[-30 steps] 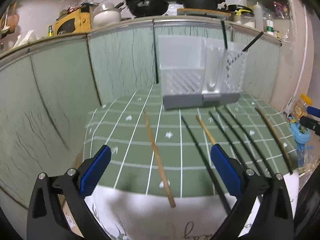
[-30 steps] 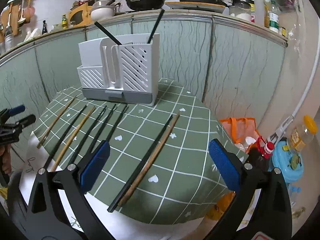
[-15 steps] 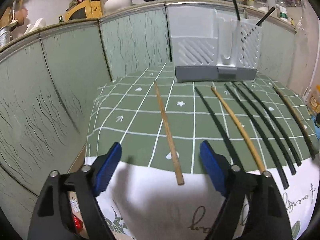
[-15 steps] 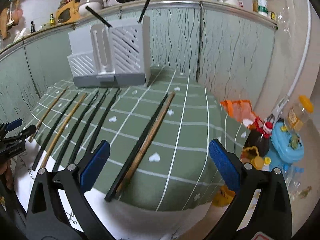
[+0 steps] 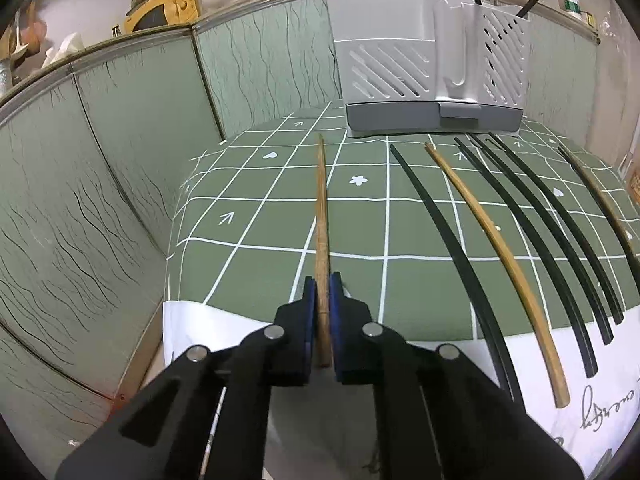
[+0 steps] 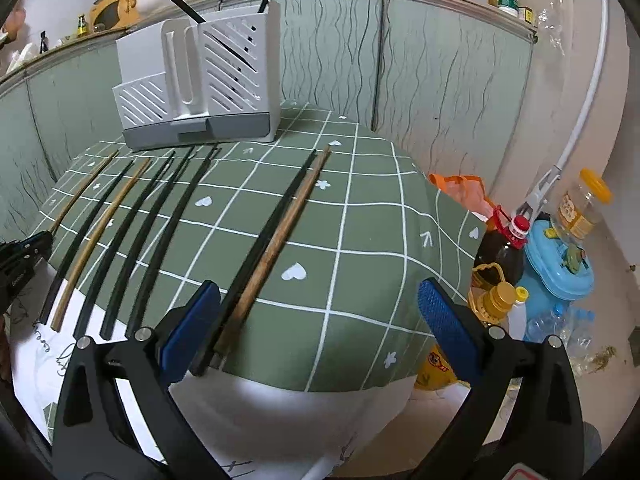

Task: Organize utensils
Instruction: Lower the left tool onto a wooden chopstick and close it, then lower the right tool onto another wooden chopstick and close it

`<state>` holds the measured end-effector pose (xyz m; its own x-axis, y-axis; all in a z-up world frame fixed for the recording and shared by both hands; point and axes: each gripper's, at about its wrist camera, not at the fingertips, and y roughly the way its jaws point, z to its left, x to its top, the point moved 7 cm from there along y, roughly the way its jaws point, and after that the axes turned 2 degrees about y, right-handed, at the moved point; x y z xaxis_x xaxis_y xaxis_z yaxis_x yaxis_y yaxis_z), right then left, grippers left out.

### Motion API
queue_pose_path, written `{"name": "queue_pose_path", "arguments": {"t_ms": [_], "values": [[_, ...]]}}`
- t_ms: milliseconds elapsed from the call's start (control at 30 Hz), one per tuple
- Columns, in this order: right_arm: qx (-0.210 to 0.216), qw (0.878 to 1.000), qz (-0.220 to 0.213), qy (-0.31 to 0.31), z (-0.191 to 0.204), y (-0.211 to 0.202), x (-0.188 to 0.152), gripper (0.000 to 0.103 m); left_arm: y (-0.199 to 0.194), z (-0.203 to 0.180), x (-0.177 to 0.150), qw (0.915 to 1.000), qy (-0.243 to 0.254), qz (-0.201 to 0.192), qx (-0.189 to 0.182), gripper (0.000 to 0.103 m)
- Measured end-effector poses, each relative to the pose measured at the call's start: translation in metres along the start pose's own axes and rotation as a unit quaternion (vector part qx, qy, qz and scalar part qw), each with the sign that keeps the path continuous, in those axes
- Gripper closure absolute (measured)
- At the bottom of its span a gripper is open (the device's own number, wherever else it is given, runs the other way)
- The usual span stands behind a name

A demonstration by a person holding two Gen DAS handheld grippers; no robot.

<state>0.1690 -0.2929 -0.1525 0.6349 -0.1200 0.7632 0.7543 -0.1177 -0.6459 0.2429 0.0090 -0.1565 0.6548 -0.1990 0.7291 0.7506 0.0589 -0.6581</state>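
Pinching a wooden chopstick (image 5: 322, 216) near its close end, my left gripper (image 5: 323, 300) has its blue pads pressed tight against the stick, which runs straight ahead across the green checked tablecloth (image 5: 260, 216) toward the white utensil holder (image 5: 428, 60). My right gripper (image 6: 316, 312) hangs with its jaws spread wide and holding nothing; a black chopstick (image 6: 264, 240) and a brown chopstick (image 6: 280, 236) lie side by side on the cloth, their near ends just inside my left-hand pad (image 6: 192, 332). More chopsticks lie in a row between the two grippers.
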Motion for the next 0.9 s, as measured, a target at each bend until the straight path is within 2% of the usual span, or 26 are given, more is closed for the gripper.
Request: {"name": "queue_pose_path", "arguments": {"t_ms": [633, 900], "values": [[-0.019, 0.999, 0.031, -0.019, 0.006, -0.013, -0.031, 0.008, 0.0, 0.005, 0.0, 0.9994, -0.017, 0.007, -0.029, 0.095], [-0.018, 0.999, 0.034, -0.02, 0.009, -0.011, -0.031, 0.008, 0.0, 0.005, 0.0, 0.9993, -0.017, 0.009, -0.032, 0.095]]}}
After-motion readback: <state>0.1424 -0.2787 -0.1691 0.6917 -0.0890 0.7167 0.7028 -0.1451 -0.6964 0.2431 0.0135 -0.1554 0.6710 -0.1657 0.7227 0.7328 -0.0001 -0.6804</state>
